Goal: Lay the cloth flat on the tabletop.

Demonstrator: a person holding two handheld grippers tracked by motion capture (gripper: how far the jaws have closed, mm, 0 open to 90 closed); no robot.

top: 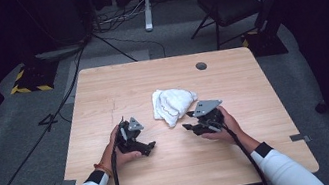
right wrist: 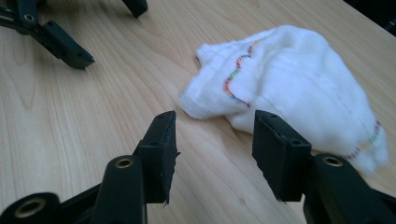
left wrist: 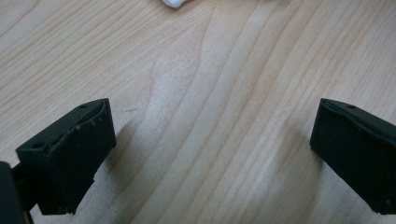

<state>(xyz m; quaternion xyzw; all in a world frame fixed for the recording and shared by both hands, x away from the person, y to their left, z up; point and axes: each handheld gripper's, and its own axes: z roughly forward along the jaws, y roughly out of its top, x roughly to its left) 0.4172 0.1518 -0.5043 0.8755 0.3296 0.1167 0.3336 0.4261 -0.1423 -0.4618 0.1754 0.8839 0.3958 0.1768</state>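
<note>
A crumpled white cloth [top: 173, 104] lies near the middle of the wooden table [top: 101, 93], and everything else sorts itself around it. The right gripper [top: 188, 121] sits just beside the cloth's near-right edge, held low over the wood in the person's right hand [top: 223, 124]; from its own camera the jaws stand apart with nothing between them, pointed at the cloth's nearest fold [right wrist: 205, 109], which lies just beyond the tips without touching. A thin wavy line of coloured stitching runs along the cloth's hem; it spells nothing I can read. The left gripper [top: 147, 148] is off to the cloth's near-left, well apart from it, gripped by the left hand [top: 122, 153], its jaws spread wide over bare wood, a scrap of the cloth [left wrist: 175, 3] just at the top edge. A small round grommet [top: 201, 66] sits in the tabletop beyond the cloth, toward the far edge.
</note>
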